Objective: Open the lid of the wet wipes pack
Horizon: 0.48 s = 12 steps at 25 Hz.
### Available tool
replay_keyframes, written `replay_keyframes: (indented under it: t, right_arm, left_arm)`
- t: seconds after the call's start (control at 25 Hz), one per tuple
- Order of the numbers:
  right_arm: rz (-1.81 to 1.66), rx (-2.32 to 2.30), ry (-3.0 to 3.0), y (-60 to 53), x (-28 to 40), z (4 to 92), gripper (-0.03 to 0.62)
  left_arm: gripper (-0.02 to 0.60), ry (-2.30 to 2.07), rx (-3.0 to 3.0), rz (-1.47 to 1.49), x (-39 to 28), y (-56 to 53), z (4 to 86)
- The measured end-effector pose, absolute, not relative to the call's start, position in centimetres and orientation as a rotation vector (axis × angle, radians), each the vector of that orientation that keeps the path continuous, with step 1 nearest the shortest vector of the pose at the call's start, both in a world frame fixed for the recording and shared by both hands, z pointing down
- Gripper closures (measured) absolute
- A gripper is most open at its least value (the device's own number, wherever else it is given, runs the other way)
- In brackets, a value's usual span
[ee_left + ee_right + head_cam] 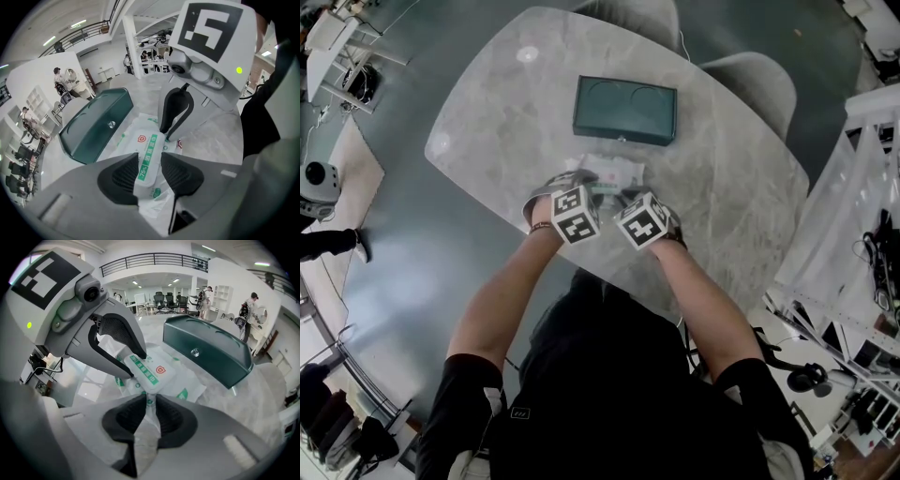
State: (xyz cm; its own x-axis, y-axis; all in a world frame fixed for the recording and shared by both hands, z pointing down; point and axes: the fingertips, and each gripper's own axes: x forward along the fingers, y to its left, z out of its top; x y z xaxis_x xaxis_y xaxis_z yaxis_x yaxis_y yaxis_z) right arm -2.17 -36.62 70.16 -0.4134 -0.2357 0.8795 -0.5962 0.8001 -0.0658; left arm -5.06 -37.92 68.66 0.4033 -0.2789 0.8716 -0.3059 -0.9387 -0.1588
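The wet wipes pack (614, 172) lies on the marble table (722, 187), just near of a dark green tray (624, 110). In the head view the marker cubes (575, 214) hide most of the pack and both sets of jaws. At the pack's right end, the right gripper (150, 401) is clamped on the crimped film edge (146, 427). The left gripper (150, 161) stands wide, its jaws closed against the two long sides of the white lid (149, 140), which lies flat. The lid label has a green stripe reading "75%", further characters too small to read, and a red shield emblem.
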Motion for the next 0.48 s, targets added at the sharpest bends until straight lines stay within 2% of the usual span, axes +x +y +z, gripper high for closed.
replay_keyframes:
  t: [0.24, 0.48]
  right_arm:
    - [0.469, 0.611, -2.005, -36.5, -2.0, 70.3, 0.534]
    - [0.475, 0.613, -2.008, -36.4, -1.8, 70.3, 0.534]
  left_arm:
    - [0.46, -0.51, 2.657, 1.566, -4.5, -37.8, 67.4]
    - [0.47, -0.56, 2.691, 1.499, -4.6, -38.8, 65.2]
